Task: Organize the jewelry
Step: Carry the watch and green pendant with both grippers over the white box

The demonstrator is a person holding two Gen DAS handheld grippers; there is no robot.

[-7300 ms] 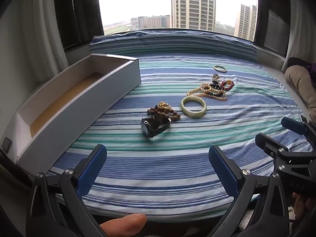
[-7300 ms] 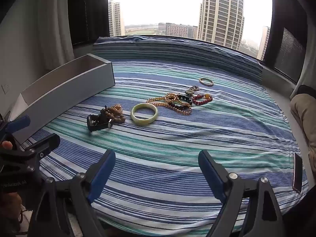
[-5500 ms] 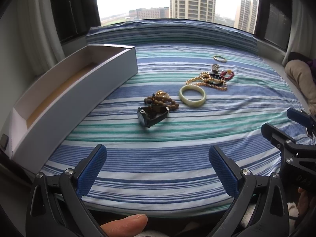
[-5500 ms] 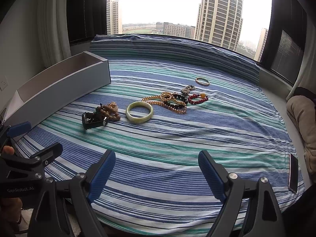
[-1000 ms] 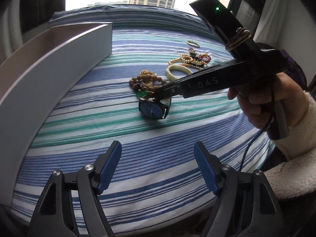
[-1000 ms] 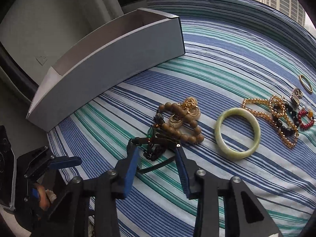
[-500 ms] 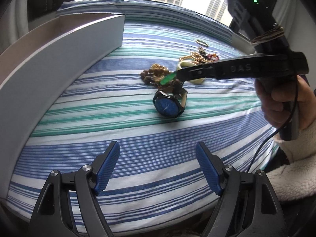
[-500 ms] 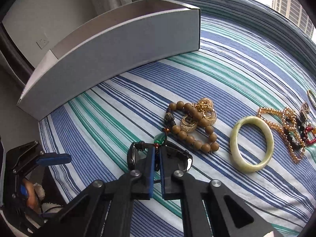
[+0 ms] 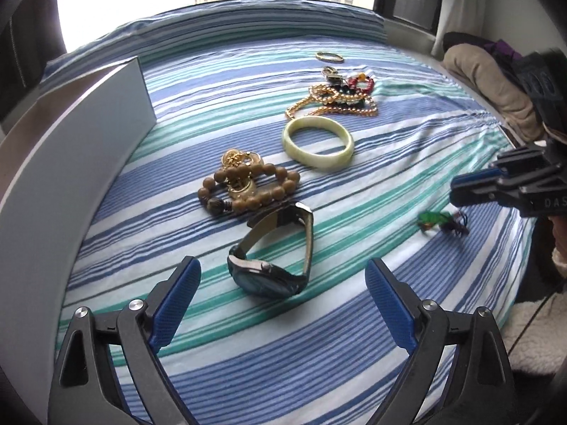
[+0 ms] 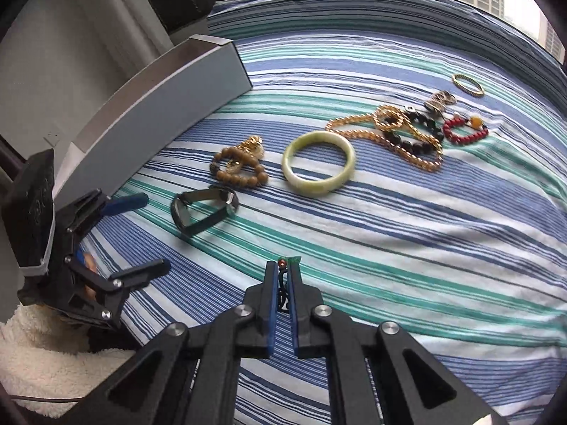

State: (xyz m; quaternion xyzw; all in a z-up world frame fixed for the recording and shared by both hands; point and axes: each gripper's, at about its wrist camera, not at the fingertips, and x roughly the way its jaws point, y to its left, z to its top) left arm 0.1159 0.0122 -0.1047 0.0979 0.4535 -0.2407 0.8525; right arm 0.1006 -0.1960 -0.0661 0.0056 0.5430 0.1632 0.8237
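Note:
A dark watch [image 9: 273,258] with a blue face lies on the striped bedsheet [image 9: 354,347], just ahead of my left gripper [image 9: 283,301]. Its jaws are opening wide and nothing is between the pads. My right gripper [image 10: 282,272] is shut on the black cord of a green pendant [image 10: 292,259]. In the left wrist view the pendant [image 9: 434,220] hangs just above the sheet, to the right of the watch. A wooden bead bracelet [image 9: 248,186] with a gold piece, a pale jade bangle [image 9: 318,141], gold chains [image 9: 333,101] and a red bead bracelet [image 9: 361,83] lie beyond.
A long white open box [image 9: 71,163] stands along the left side of the bed. A thin gold bangle [image 9: 329,57] lies farthest back. Folded clothes [image 9: 489,81] sit at the right edge. A hand in a fleece sleeve [image 10: 39,354] holds the left gripper.
The right gripper shut on the pendant's cord beside the watch and carried it off to the right. The left gripper moved in close to the watch and its jaws widened.

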